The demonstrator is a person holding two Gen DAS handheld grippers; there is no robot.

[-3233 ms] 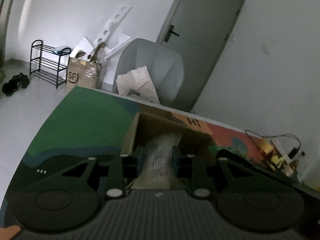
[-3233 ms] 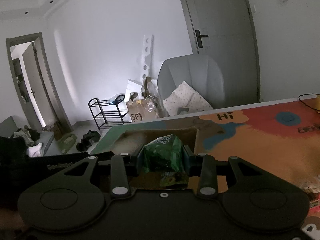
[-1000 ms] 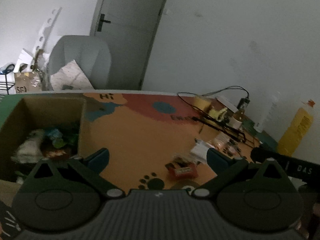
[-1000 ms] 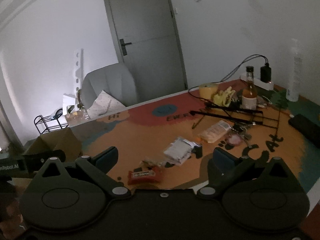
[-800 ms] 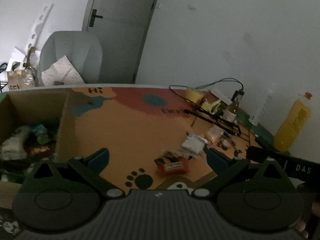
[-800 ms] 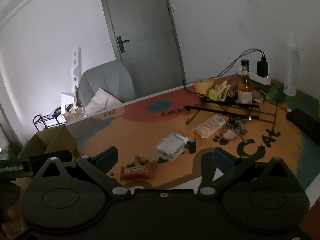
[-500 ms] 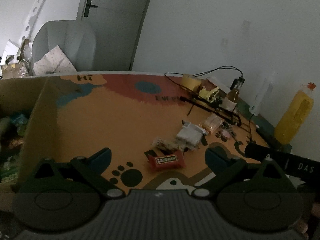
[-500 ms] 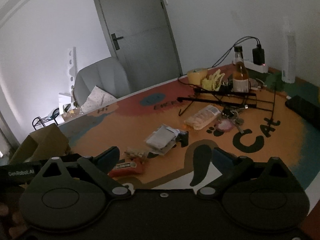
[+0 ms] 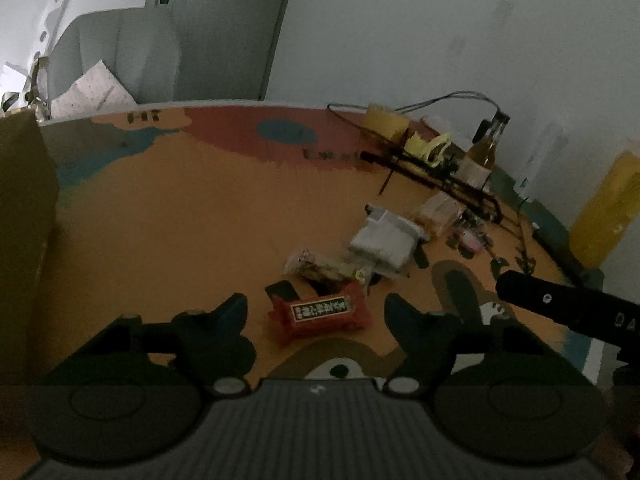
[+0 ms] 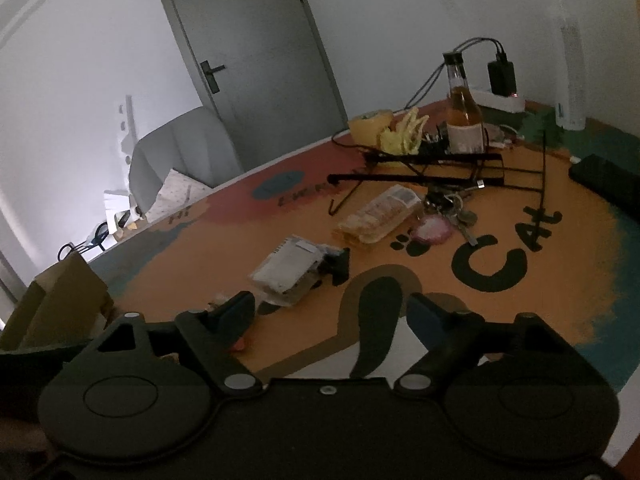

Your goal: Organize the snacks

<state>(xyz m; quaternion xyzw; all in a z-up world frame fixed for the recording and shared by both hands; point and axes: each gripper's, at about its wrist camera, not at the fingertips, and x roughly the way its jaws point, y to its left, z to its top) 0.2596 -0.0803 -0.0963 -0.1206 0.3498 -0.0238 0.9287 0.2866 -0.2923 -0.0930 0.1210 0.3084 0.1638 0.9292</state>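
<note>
A red snack packet (image 9: 320, 314) lies on the orange mat between the fingers of my left gripper (image 9: 316, 312), whose jaws are closing; the pads stand clear of it. Behind it lie a clear-wrapped snack (image 9: 320, 266) and a white packet (image 9: 384, 242). My right gripper (image 10: 332, 312) hangs over the mat with its jaws closing and nothing between them. The white packet (image 10: 290, 270) lies just beyond its left finger, a clear pack of biscuits (image 10: 380, 214) farther back. The cardboard box (image 9: 24, 216) stands at the left.
A black folding stand (image 10: 420, 172), a glass bottle (image 10: 464, 114), keys (image 10: 452, 208), a yellow tape roll (image 10: 370, 128) and a charger with cables crowd the far right of the mat. A yellow bottle (image 9: 604, 216) stands at the right edge. A grey chair (image 9: 116, 52) sits behind the table.
Both grippers let go of their snacks at the box, swung right and sank toward the loose snacks. Their jaws have narrowed, and the red packet now lies between the left fingers.
</note>
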